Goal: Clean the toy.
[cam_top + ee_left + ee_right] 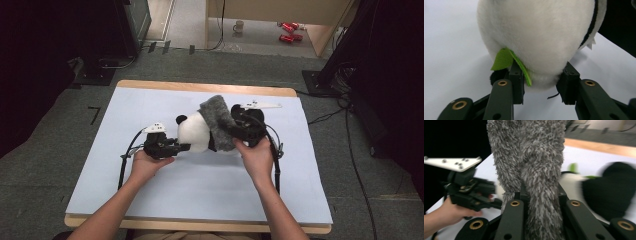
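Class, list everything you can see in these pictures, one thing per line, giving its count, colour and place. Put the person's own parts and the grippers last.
Panda plush toy: one, white with black ears, lying at the middle of the table.
Green leaf: one, green felt, on the panda, beside the left gripper's jaw.
Fuzzy grey cloth: one, grey, draped over the panda.
Table: one, wood edge with a pale blue-white top.
Mug: one, pale, on the floor beyond the table.
Cans: red, count unclear, on the floor, far right.
Left gripper: one, black, jaws closed on the panda.
Right gripper: one, black, shut on the grey cloth.
Hands: two, one holding each gripper.
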`<state>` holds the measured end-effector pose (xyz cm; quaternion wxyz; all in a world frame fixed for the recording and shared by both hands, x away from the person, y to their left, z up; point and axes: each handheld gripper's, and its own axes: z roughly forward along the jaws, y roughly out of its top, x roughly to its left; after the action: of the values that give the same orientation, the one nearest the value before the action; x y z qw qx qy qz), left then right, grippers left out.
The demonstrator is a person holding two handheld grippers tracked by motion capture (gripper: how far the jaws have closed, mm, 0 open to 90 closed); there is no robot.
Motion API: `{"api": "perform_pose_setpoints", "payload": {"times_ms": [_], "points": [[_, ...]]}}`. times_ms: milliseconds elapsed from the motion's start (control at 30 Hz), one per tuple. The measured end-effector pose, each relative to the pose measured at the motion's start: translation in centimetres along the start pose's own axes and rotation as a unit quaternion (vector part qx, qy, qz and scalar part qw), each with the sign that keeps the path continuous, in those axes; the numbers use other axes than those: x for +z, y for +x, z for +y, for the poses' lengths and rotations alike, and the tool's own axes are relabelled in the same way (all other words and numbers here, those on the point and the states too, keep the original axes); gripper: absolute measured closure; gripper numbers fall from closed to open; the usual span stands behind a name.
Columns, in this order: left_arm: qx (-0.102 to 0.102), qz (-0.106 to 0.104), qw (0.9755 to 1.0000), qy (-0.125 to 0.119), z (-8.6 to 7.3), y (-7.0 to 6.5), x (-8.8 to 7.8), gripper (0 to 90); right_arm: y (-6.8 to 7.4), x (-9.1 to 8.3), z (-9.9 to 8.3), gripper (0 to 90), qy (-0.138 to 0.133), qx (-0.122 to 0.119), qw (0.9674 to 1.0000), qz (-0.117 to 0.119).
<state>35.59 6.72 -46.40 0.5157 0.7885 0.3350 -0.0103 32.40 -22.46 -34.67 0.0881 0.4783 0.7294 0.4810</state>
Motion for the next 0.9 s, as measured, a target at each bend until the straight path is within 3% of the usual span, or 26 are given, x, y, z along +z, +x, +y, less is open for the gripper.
{"api": "perform_pose_setpoints", "payload": {"times_ms": [167,333,467,667,900], "points": [[-0.005,-0.011,0.9999,-0.001,0.0,-1.0,0.0,66.2,1.7,1.9,-0.7,77.2,0.025,0.0,0.9993,0.029],[-0.007,-0.01,0.9999,0.007,-0.1,-1.5,0.5,66.2,1.9,3.9,-2.1,76.7,0.044,0.012,0.9982,0.04],[-0.008,0.01,0.9998,0.015,-0.2,-1.2,0.7,66.0,1.3,4.6,-2.7,75.4,0.046,-0.003,0.9986,0.024],[-0.013,0.022,0.9993,0.027,-0.2,-0.6,0.7,66.1,0.8,4.3,-2.7,76.9,0.062,-0.034,0.9971,-0.027],[-0.015,0.017,0.9995,0.023,-0.1,-0.1,0.8,66.1,-1.1,2.9,-2.2,78.0,0.052,-0.016,0.9978,-0.039]]}}
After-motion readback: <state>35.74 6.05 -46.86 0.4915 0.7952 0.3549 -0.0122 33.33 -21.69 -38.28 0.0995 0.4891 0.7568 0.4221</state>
